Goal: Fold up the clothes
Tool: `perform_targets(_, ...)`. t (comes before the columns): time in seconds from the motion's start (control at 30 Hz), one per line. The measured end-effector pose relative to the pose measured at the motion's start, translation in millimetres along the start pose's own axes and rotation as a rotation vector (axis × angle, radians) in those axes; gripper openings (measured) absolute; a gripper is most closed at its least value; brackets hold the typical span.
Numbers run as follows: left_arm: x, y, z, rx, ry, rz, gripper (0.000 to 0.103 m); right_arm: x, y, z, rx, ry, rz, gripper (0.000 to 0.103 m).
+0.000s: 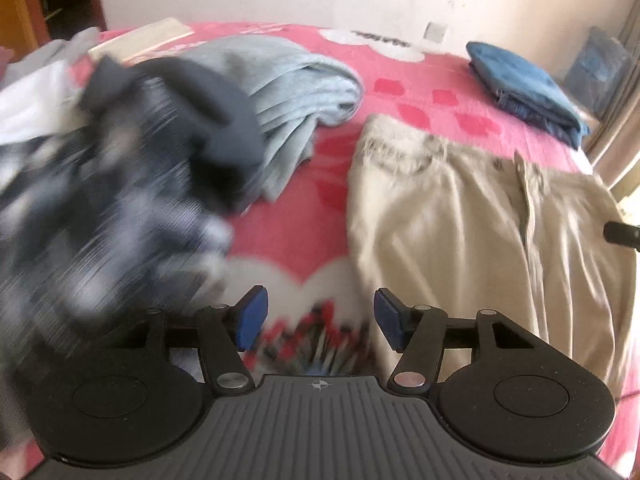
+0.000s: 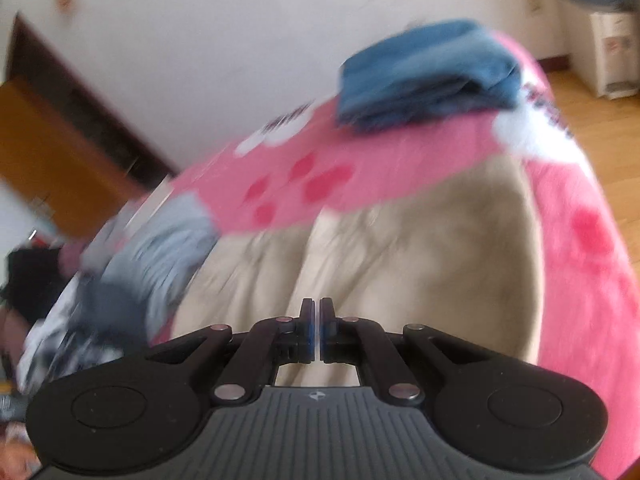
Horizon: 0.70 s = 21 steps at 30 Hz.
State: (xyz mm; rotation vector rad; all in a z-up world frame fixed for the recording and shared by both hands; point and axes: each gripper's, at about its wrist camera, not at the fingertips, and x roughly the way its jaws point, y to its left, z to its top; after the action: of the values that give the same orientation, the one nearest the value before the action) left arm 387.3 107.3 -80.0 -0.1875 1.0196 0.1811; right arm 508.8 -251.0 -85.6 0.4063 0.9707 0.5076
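I am holding my left claw point(image 1: 318, 320) spread and empty over the near edge of the bed with the pink fleece blanket printed with red and white hearts point(image 1: 420, 92), and my right claw point(image 2: 317, 330) is pressed together with nothing showing between its pads. The pair of beige cotton trousers point(image 1: 460, 216) is lying flat on the blanket just ahead and to the right of my left claw, waistband at the far end, and its long axis seems to be running from far to near toward me. In the right wrist view the same beige cloth is spreading directly below and beyond my closed claw, so I am judging the right hand the nearer one, over the cloth itself, while the left is standing off its left edge. To the left, a crumpled pale grey-blue knit garment point(image 1: 288, 92) is lying beside a blurred heap of dark patterned clothing point(image 1: 120, 200), well apart from the trousers. At the far right corner a folded blue denim garment point(image 1: 528, 88) is sitting alone. No basket or other container is showing.
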Motion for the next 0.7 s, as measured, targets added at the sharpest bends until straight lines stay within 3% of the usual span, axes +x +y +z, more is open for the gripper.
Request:
perform_targets(0.2,-64,0,-50,-0.185,0.079,0.093,0.062,9,42,-34,-0.142,0.248,0.174,0.002)
perform_targets(0.33,-88,-15,-74,-0.297,0.112,0.081,0.062,12,67,-59,-0.165,0.450,0.285,0.002)
perform_targets(0.4,-87,-21,-84,-0.301,0.122,0.072,0.062,7,80,-74,-0.175,0.531,0.321,0.002)
perform_targets(0.57,-80,-26,-111,-0.269,0.138,0.068,0.062,-5,102,-119,-0.154,0.653,0.331,0.002)
perform_targets(0.7,-77,-8,-138,-0.244,0.141,0.086,0.062,2,109,-147,-0.117,0.698,0.270,0.002)
